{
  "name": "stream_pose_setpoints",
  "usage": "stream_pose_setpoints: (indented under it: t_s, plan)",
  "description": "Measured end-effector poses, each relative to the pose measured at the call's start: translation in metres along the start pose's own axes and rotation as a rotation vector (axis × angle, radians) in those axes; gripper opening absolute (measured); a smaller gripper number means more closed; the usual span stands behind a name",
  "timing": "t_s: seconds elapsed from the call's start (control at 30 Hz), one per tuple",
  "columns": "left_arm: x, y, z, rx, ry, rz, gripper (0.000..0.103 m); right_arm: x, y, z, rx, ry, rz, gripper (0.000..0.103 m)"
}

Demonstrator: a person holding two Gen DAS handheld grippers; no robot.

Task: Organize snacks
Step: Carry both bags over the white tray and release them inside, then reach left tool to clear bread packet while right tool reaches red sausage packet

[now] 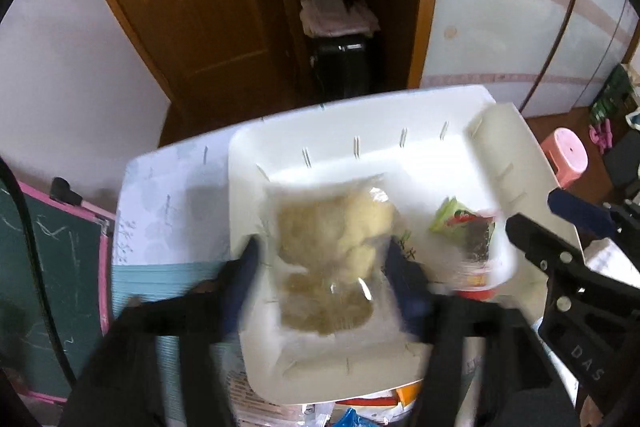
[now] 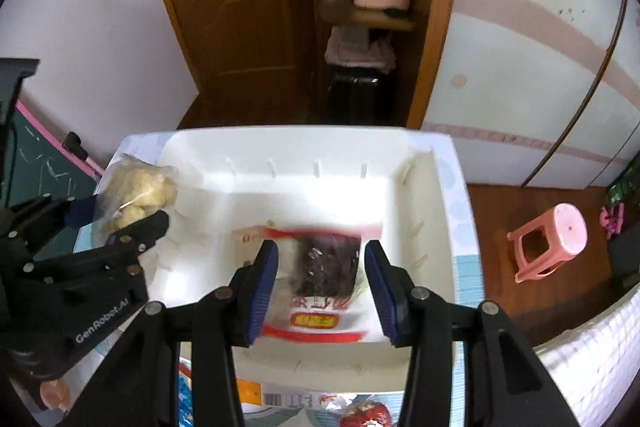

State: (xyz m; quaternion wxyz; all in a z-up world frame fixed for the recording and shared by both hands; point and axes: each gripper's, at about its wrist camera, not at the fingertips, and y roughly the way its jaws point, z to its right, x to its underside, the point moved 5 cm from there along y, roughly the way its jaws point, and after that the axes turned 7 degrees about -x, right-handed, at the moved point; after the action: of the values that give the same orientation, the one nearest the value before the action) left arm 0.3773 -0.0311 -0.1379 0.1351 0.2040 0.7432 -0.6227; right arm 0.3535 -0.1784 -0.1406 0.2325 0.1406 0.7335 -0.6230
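A white plastic bin stands on a table with a pale cloth. My left gripper hovers over the bin's left part and stands open. A clear bag of pale yellow snacks lies blurred between its blue-padded fingers, with a gap to the pads. My right gripper is over the bin's right part, shut on a red-and-white bag of dark fruit.
More snack packets lie on the table in front of the bin. A pink stool stands on the wooden floor to the right. A pink-framed chalkboard leans at the left. A wooden door is behind.
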Motion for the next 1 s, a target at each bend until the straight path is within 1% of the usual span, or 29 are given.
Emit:
stream_pose_setpoints:
  t_s: [0.03,0.07,0.13,0.2,0.33,0.53,0.7,0.83,1.0]
  plan:
    - [0.001,0.0,-0.003,-0.006,-0.009,0.008,0.091,0.001,0.003,-0.001,-0.002,0.002,-0.009,0.046]
    - [0.002,0.0,-0.005,-0.011,-0.021,0.022,0.091,0.002,0.004,-0.002,-0.004,0.002,-0.012,0.047]
    - [0.006,-0.002,-0.008,0.016,-0.03,0.012,0.091,0.006,0.003,-0.004,-0.003,-0.004,-0.005,0.051]
    - [0.009,-0.002,-0.012,0.039,-0.05,-0.007,0.091,0.01,-0.003,-0.005,0.008,-0.009,0.005,0.054]
    - [0.017,-0.008,-0.021,0.063,-0.074,-0.018,0.091,0.016,-0.015,-0.007,-0.001,-0.011,0.022,0.055]
    - [0.036,-0.029,-0.033,0.069,-0.078,-0.003,0.091,0.031,-0.034,-0.02,-0.018,-0.016,0.038,0.055]
    - [0.057,-0.052,-0.041,0.085,-0.074,0.022,0.091,0.051,-0.053,-0.035,-0.042,-0.033,0.048,0.055]
    - [0.078,-0.067,-0.045,0.084,-0.064,0.033,0.091,0.065,-0.069,-0.044,-0.051,-0.044,0.064,0.055]
    - [0.107,-0.087,-0.052,0.104,-0.066,0.063,0.091,0.082,-0.084,-0.052,-0.036,-0.047,0.081,0.055]
